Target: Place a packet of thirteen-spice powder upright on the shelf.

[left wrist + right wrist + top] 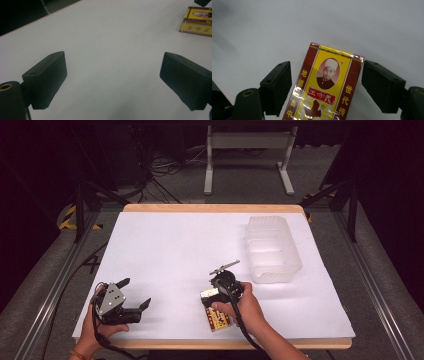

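Observation:
A yellow and dark red box (216,319) with a portrait and Chinese lettering lies flat on the white table (175,245) near the front edge. My right gripper (216,296) points down over its far end. In the right gripper view the box (329,82) lies between the two black jaws of that gripper (326,63), with thin gaps at both pads. My left gripper (136,292) rests at the front left with its jaws wide apart and nothing between them. The left gripper view has that gripper (113,57) over bare table, with the box (198,21) at the top right.
A clear ribbed plastic tub (295,255) stands at the right of the table, beyond the right hand. A metal frame (247,150) and cables sit on the floor behind the table.

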`<control>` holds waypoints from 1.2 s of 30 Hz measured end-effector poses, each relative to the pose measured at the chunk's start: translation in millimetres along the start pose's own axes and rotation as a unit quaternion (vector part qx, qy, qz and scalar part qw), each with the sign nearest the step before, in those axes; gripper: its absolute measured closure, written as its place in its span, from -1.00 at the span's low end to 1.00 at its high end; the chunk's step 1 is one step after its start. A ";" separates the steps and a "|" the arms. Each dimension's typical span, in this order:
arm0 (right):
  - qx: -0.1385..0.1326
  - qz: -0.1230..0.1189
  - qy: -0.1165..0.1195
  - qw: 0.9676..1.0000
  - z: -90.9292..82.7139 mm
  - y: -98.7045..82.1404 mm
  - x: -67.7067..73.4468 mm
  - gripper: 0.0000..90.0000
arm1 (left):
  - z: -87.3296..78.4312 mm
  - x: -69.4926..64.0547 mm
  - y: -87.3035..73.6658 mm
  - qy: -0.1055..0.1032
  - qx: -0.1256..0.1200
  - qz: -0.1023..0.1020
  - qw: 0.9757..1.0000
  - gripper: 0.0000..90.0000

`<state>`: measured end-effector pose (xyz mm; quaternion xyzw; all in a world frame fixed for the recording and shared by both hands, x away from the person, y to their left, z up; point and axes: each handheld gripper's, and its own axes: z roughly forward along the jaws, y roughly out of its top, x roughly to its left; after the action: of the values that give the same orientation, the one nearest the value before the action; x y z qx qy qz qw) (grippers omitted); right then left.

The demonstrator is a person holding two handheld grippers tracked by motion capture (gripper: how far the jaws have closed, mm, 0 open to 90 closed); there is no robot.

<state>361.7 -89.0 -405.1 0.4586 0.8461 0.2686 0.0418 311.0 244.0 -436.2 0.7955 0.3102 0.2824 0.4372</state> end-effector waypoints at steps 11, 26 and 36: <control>0.041 0.018 -0.049 0.998 27.2 11.7 12.6 -0.41 | 0.2 -1.3 1.0 -0.004 0.000 0.000 1.000 -0.82; 0.036 -0.010 -0.076 0.996 30.0 15.9 20.3 -0.29 | 2.5 -3.0 0.3 -0.013 0.006 -0.005 1.000 -0.82; -0.039 -0.022 -0.062 0.997 -5.8 16.3 13.3 -0.28 | 5.1 -3.4 -0.2 -0.015 0.009 -0.007 1.000 -0.82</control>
<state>364.5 -73.6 -389.8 0.4537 0.8407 0.2711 0.1181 312.5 238.9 -439.3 0.8014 0.3121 0.2647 0.4361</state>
